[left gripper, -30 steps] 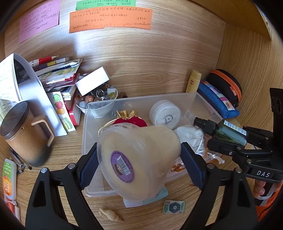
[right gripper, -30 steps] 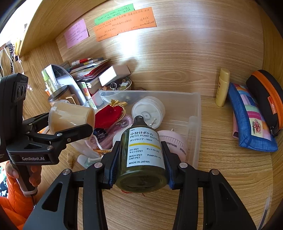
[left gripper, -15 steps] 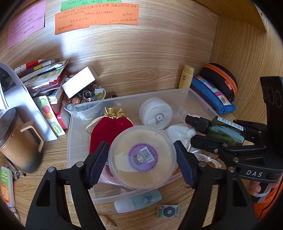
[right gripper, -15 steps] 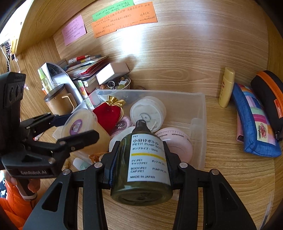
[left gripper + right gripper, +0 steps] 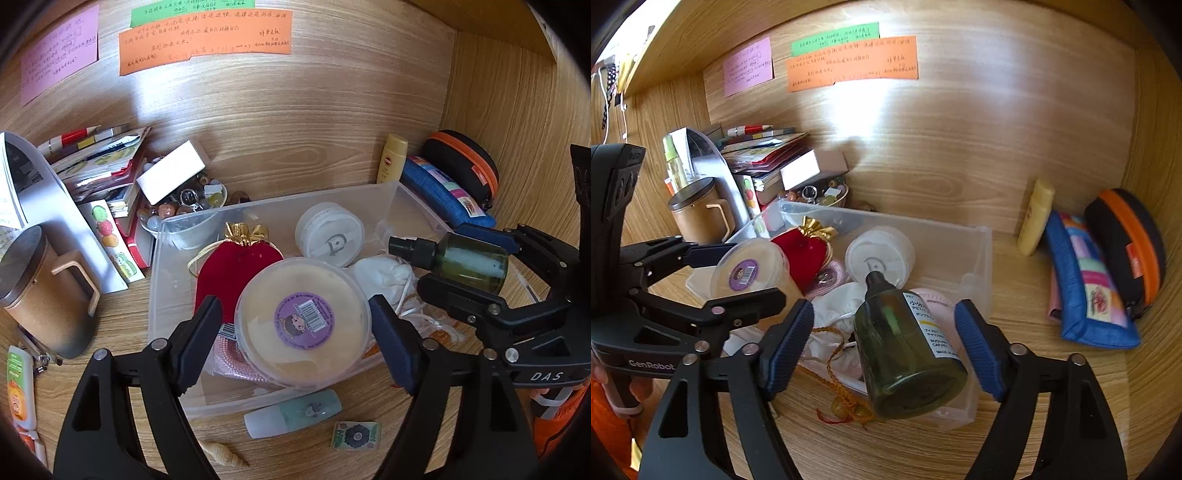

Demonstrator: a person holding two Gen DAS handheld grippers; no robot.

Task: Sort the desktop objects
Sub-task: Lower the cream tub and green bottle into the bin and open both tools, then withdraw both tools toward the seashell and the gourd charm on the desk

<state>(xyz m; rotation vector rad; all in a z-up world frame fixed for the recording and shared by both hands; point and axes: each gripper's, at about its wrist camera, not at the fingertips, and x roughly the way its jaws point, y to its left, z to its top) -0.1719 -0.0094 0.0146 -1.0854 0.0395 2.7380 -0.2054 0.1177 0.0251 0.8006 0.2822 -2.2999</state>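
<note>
Both pairs of jaws have just been opening: the left gripper (image 5: 295, 325) now stands clear around the round tub (image 5: 303, 321), the right gripper (image 5: 884, 347) clear around the green pump bottle (image 5: 908, 354), both over the clear bin's (image 5: 417, 199) near side.

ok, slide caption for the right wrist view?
Right hand-held gripper, jaws just opened, releases green pump bottle over clear bin.

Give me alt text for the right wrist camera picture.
The right hand-held gripper, jaws just opened, has a dark green pump bottle loose between its pads over a clear plastic bin of small items. At left, the left hand-held gripper has a round beige tub between its fingers.
</note>
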